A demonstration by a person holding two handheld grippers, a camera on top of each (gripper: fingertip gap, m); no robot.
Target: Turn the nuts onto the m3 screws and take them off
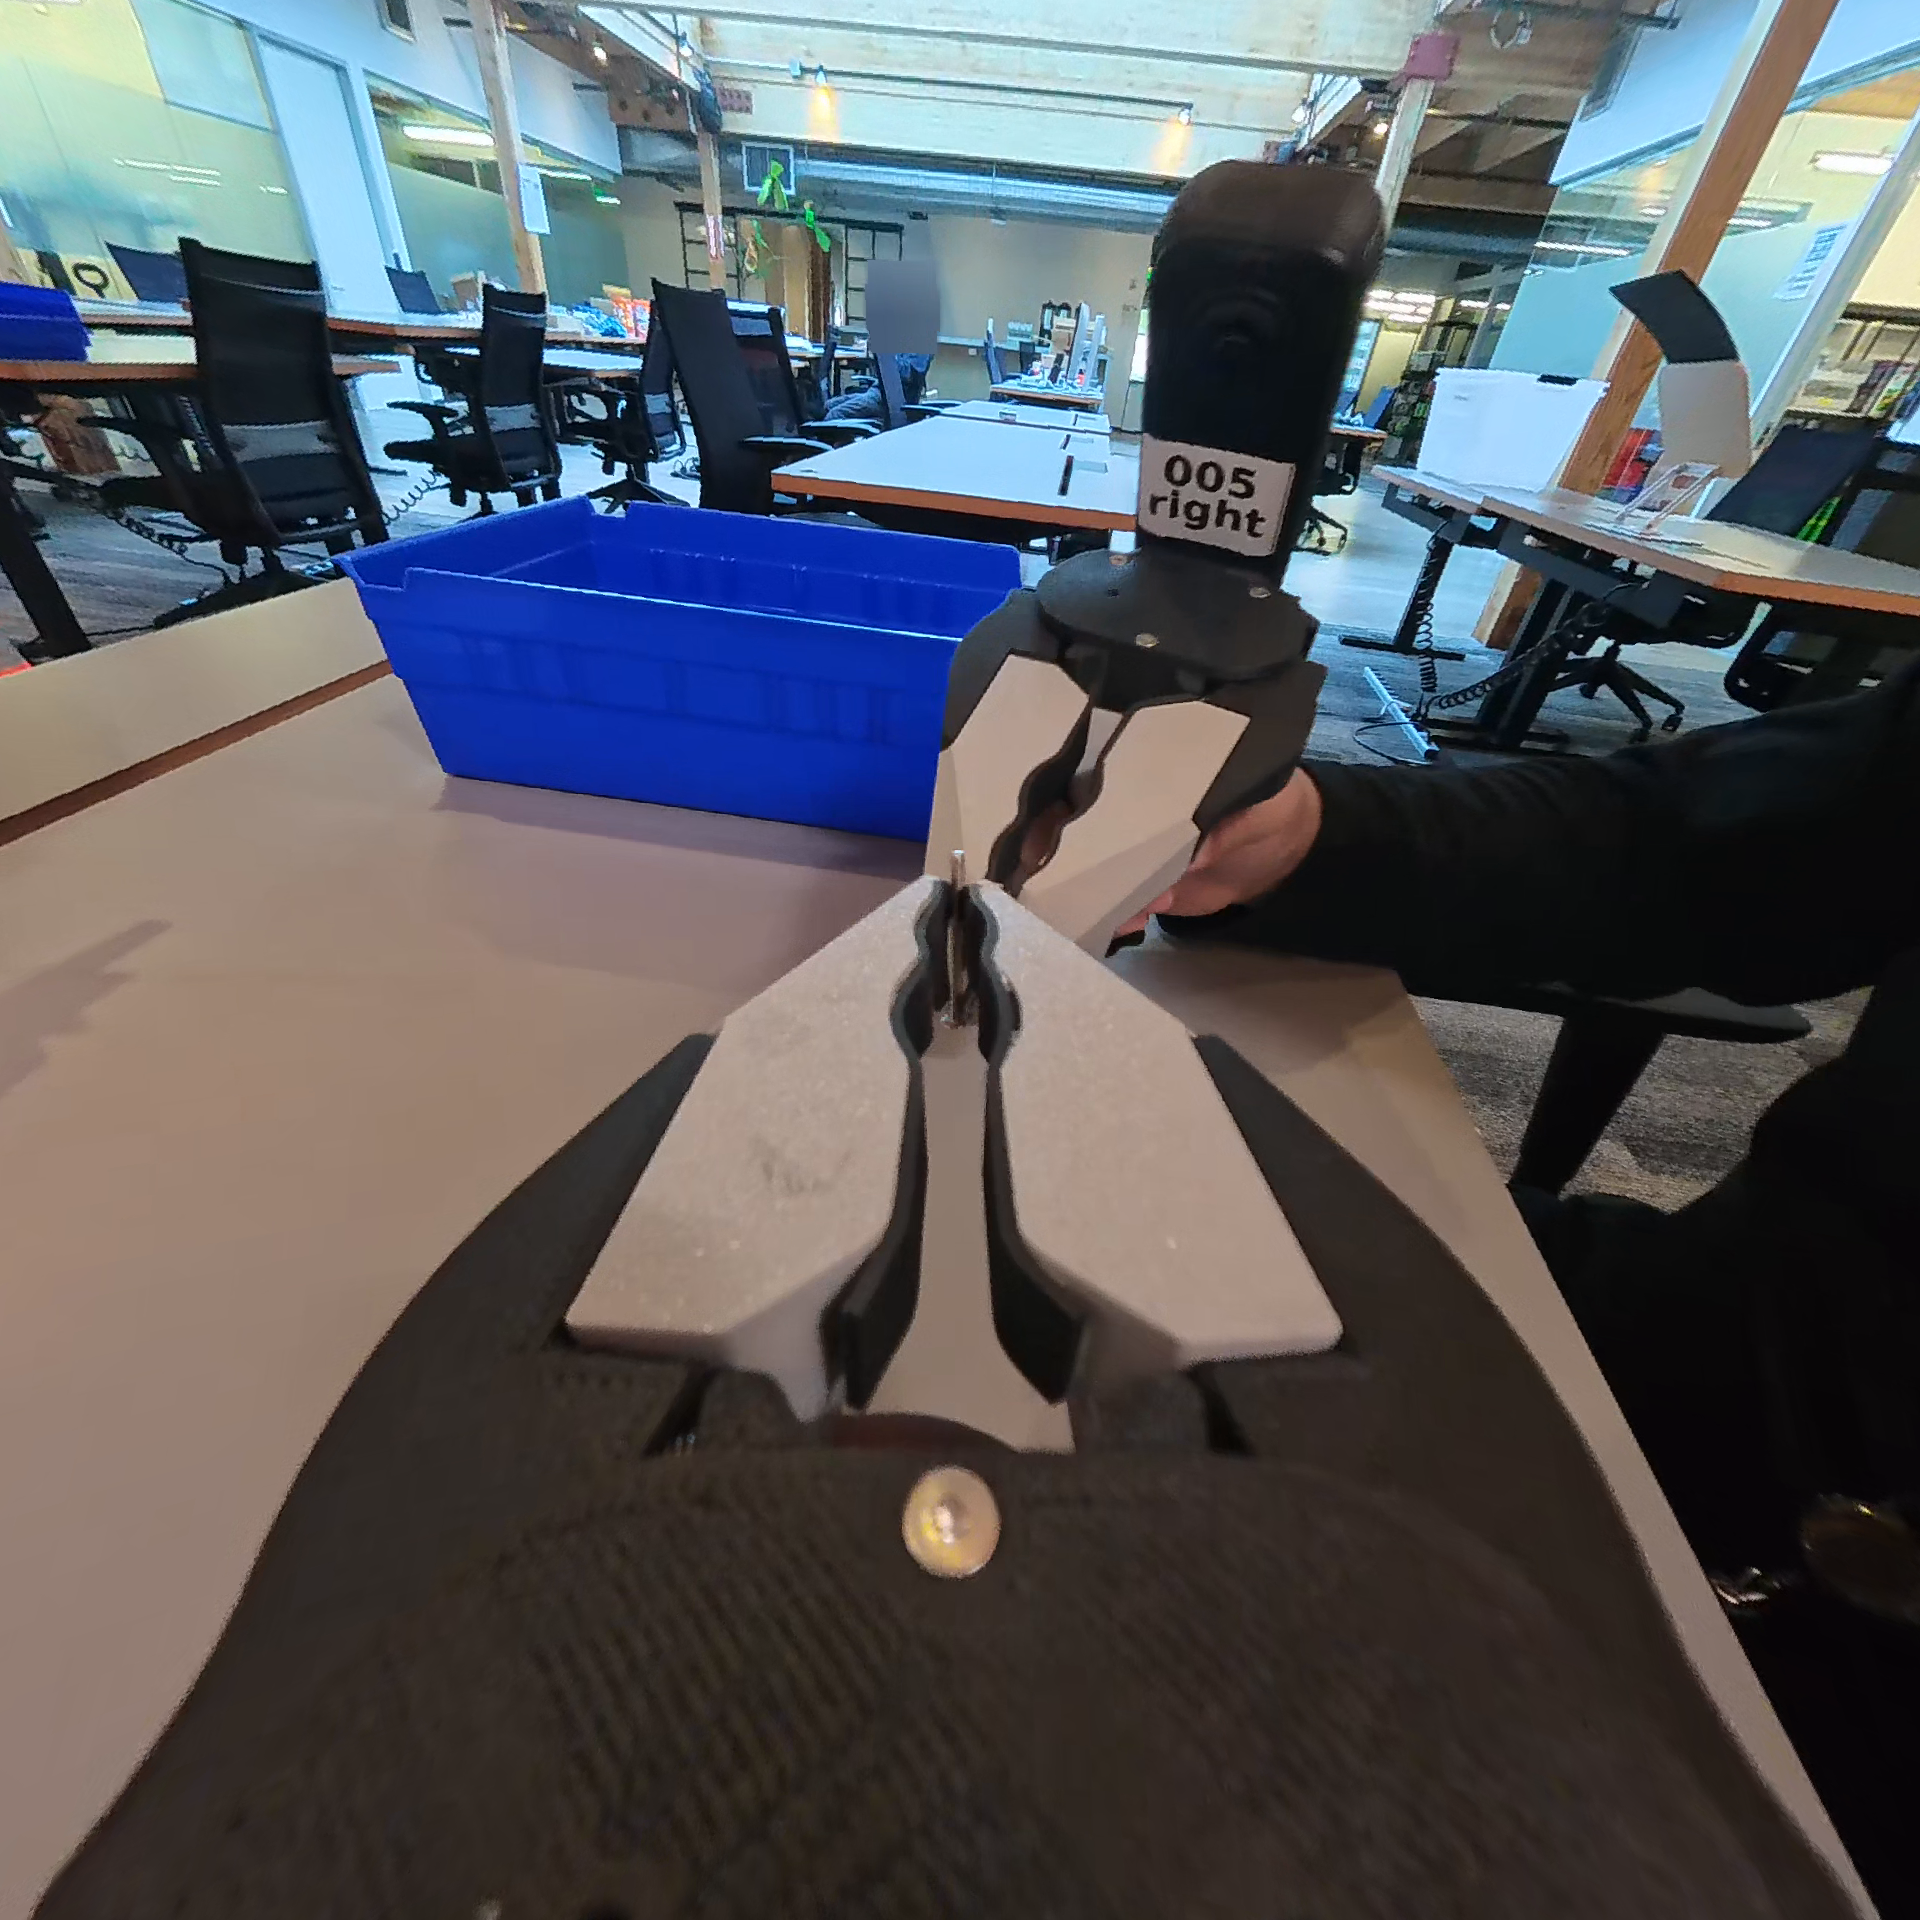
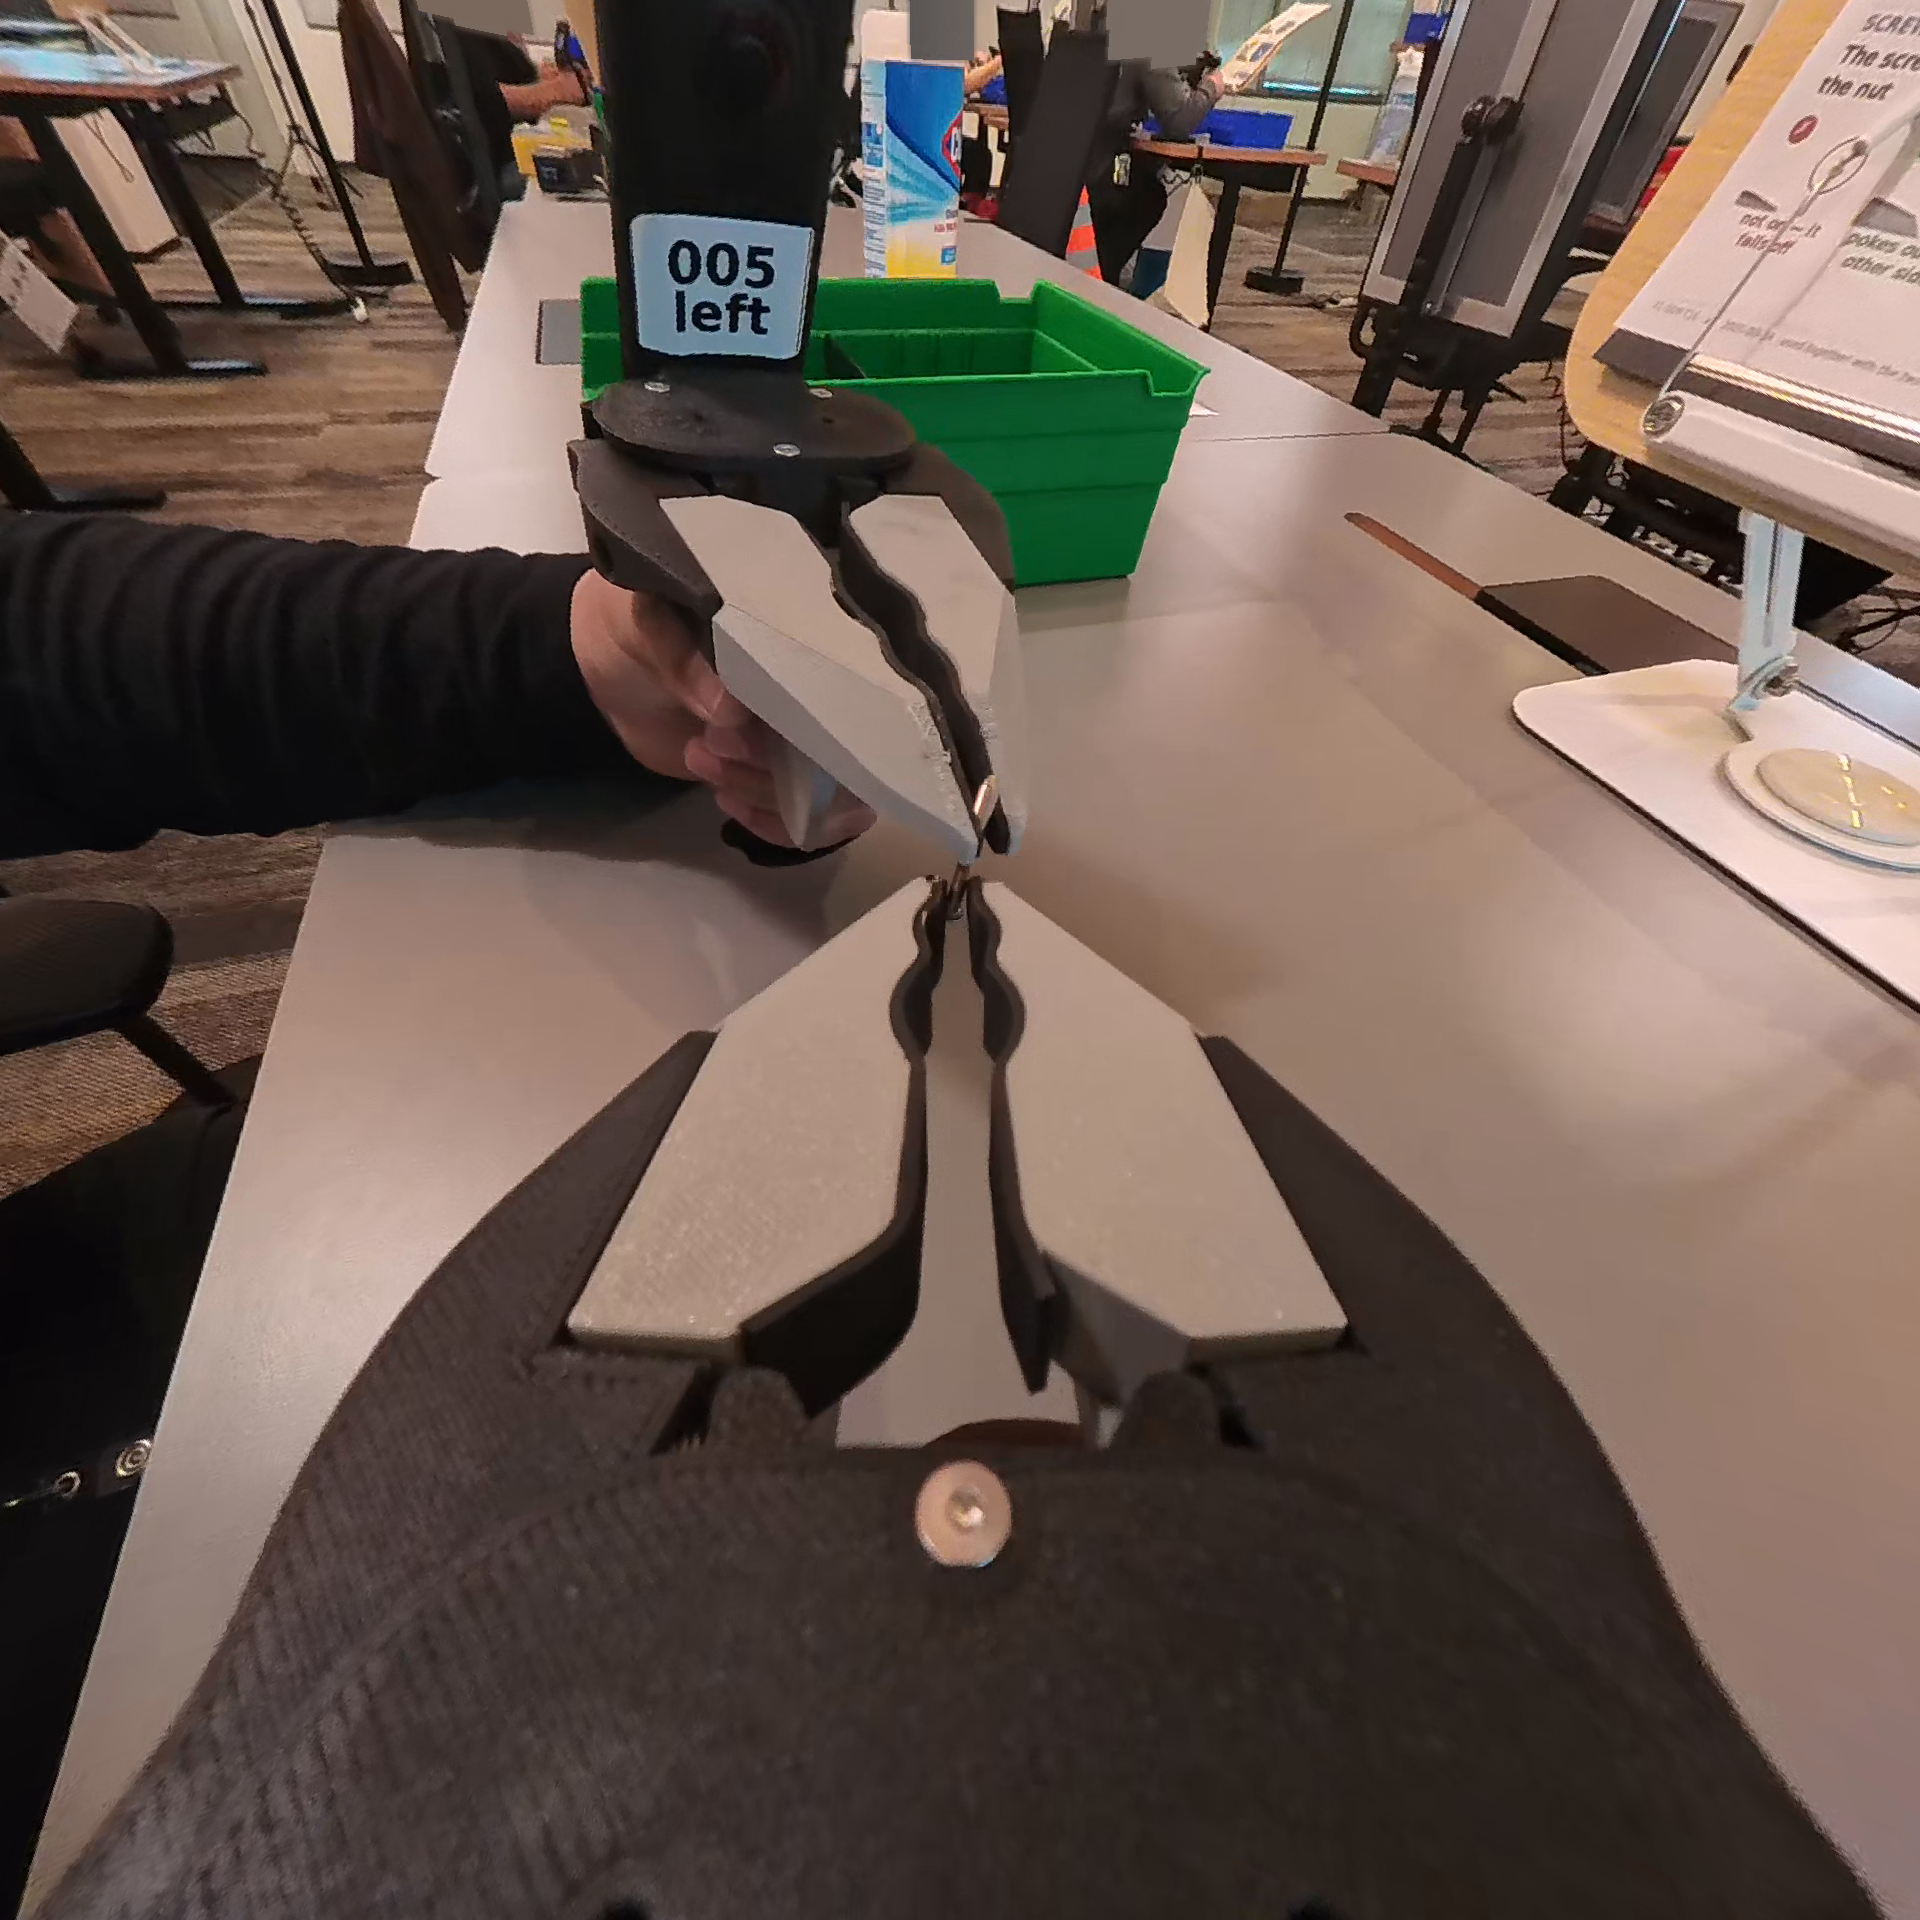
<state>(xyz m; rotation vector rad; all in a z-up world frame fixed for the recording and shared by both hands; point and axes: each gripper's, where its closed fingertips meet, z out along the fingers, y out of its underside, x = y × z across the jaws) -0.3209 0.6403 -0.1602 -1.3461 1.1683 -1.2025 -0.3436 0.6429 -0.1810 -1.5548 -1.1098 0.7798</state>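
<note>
My left gripper [image 1: 961, 902] is shut on a thin metal screw [image 1: 954, 961]. The screw lies along the fingers and its tip pokes out past them. My right gripper [image 2: 954, 896] is shut on a small nut [image 2: 948, 898] at its fingertips. The two grippers meet tip to tip above the grey table [image 1: 312, 987]. In the right wrist view the left gripper [image 2: 987, 831] points down at the nut, and the screw [image 2: 977, 821] reaches it. In the left wrist view the right gripper [image 1: 1013, 868] sits just behind the screw tip; the nut is hidden there.
A blue bin [image 1: 675, 665] stands on the table behind the grippers in the left wrist view. A green bin [image 2: 1039, 416] stands behind the left gripper. A white instruction stand [image 2: 1766, 343] is at the right. A sleeved hand [image 1: 1236, 862] holds each gripper. The tips of both grippers are at nearly the same place.
</note>
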